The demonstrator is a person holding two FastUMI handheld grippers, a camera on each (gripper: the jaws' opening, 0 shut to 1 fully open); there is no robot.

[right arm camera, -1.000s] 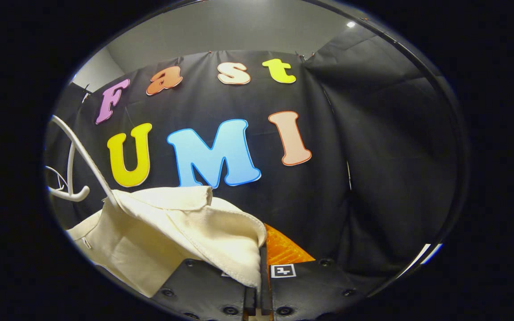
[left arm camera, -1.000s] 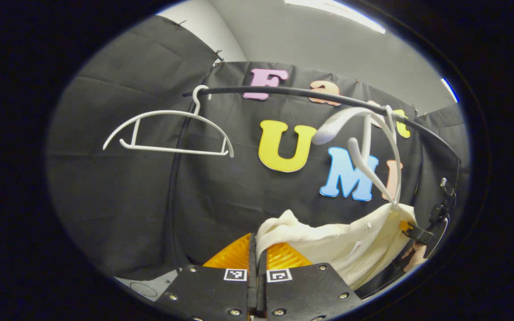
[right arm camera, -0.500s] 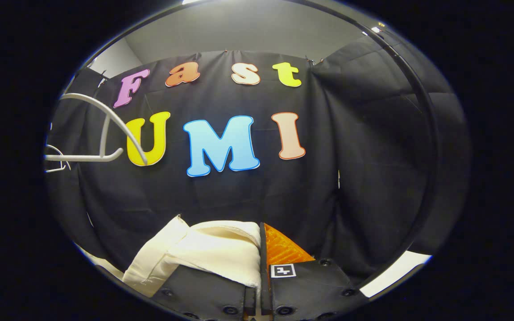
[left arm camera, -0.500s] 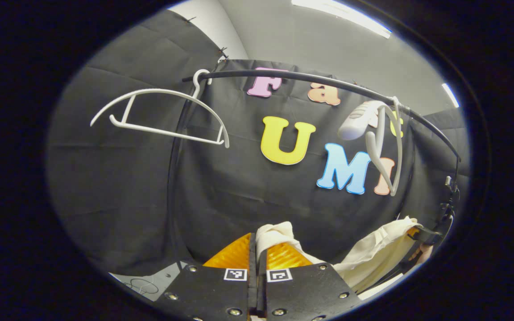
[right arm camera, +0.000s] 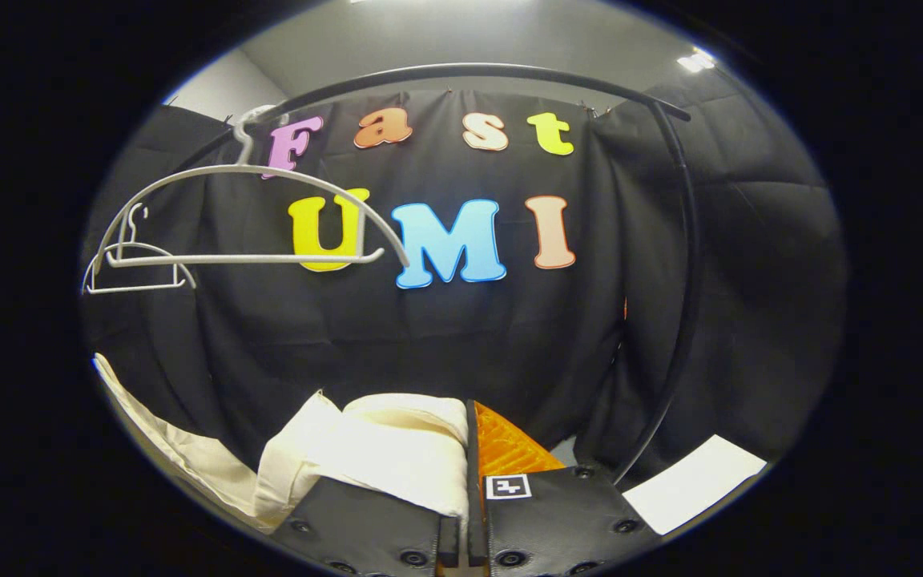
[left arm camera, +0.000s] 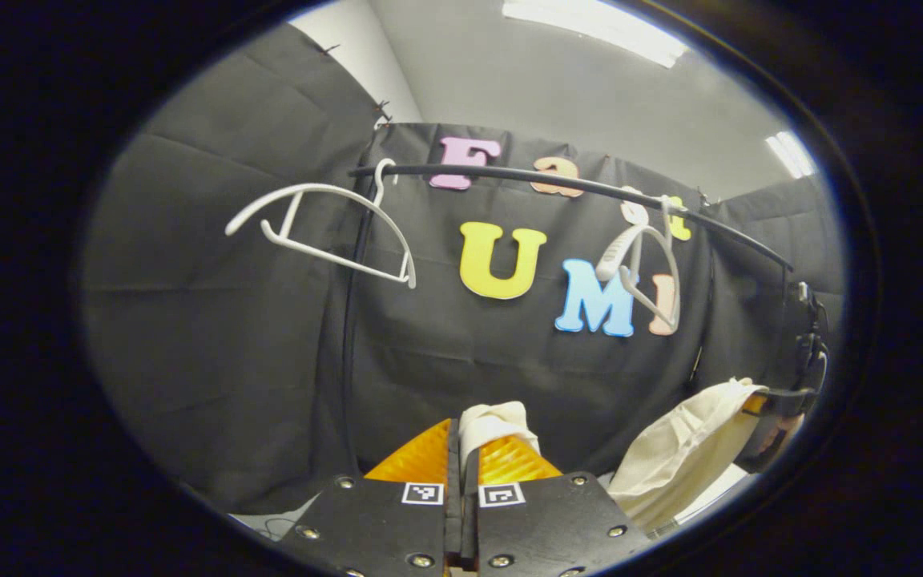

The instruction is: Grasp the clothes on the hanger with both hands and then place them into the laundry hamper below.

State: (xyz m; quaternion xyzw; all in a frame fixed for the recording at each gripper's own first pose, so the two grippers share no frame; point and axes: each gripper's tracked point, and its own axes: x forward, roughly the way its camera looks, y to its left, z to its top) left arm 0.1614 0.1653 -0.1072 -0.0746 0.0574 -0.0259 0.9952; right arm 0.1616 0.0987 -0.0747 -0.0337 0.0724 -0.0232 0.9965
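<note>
Both grippers clamp the cream garment (right arm camera: 381,457): left gripper (left arm camera: 461,449) pinches a bunched corner, right gripper (right arm camera: 468,465) pinches a folded edge draped over its left finger. Cloth hangs below the rail (left arm camera: 558,183), off the hangers. Two white hangers on the rail, bare (near hanger (right arm camera: 253,216), far hanger (left arm camera: 325,228)). Hamper location: cannot tell.

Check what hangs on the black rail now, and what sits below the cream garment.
Two bare white hangers hang on the black rail. Both hand-held grippers pinch the cream garment; nothing beneath it is visible, hamper included.
</note>
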